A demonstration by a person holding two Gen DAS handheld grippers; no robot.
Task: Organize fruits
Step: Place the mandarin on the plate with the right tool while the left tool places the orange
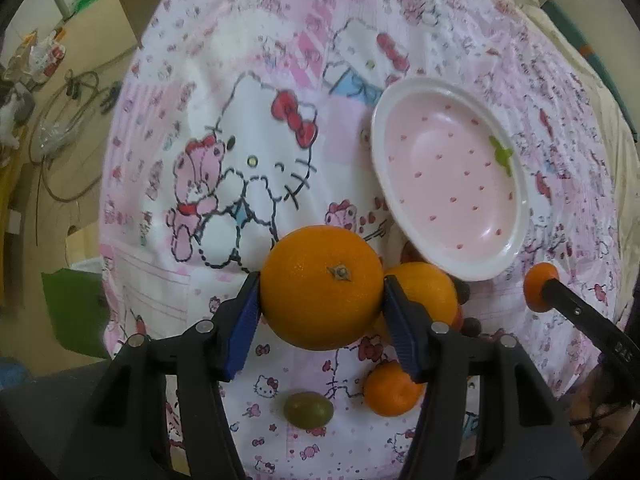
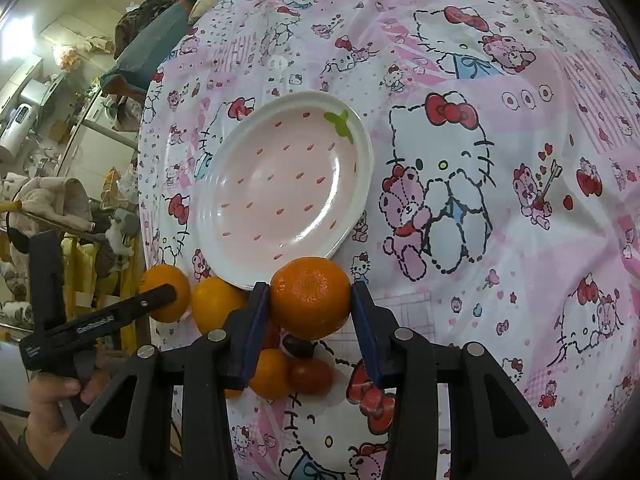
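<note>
My left gripper (image 1: 322, 308) is shut on a large orange (image 1: 322, 288), its blue pads pressing both sides, just above the cloth. The right wrist view shows that same gripper (image 2: 168, 296) at the left, the orange (image 2: 178, 280) in it. My right gripper (image 2: 310, 304) is shut on a mandarin (image 2: 310, 298) near the pink strawberry plate's rim (image 2: 208, 216). In the left wrist view the right gripper (image 1: 538, 288) holds the mandarin (image 1: 534, 276) right of the plate's rim (image 1: 378, 148). Nothing lies on the plate.
Loose fruit lies on the pink cartoon-cat cloth (image 1: 240, 60): a second orange (image 1: 424, 292), a small mandarin (image 1: 394, 390), a green grape (image 1: 308, 409), dark grapes (image 1: 472, 326) and a red fruit (image 2: 312, 376). A hand (image 2: 52, 400) grips the left tool. Clutter surrounds the table.
</note>
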